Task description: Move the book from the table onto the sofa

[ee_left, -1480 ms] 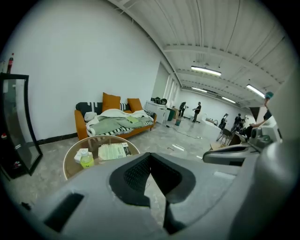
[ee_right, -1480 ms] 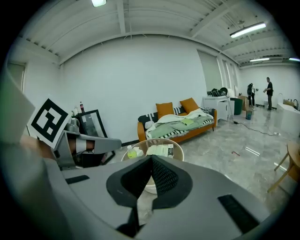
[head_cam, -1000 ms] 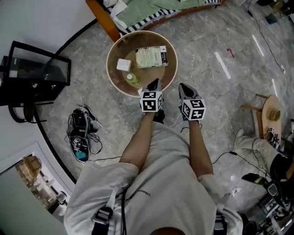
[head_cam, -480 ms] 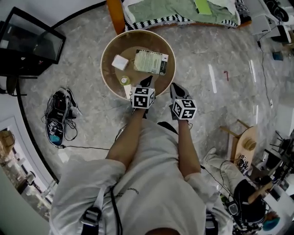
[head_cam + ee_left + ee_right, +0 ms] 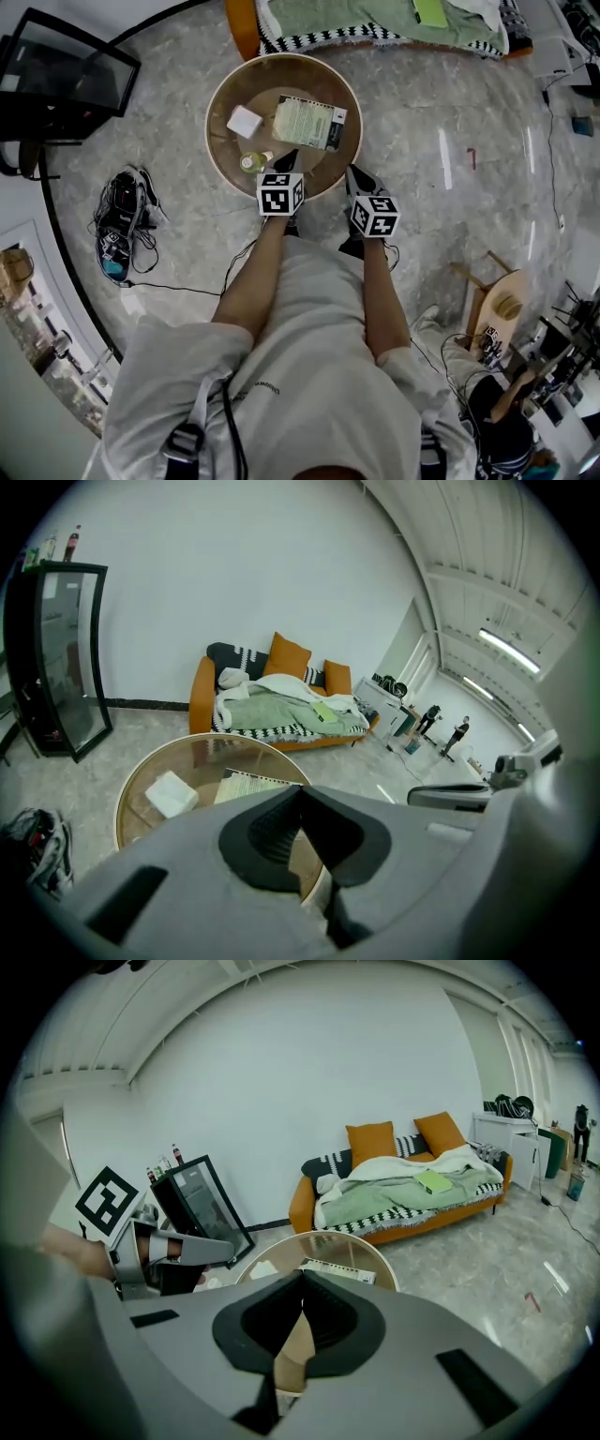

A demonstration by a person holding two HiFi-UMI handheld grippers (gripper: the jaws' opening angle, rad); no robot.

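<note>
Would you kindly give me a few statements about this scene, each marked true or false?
1. The book lies on the round table. True.
2. The left gripper holds the book. False: its jaws are shut on nothing, near the table's edge and short of the book.
3. The right gripper is open. False: its jaws are shut, with nothing between them.
4. A green blanket lies on the sofa. True.
5. A white box sits on the table beside the book. True.
</note>
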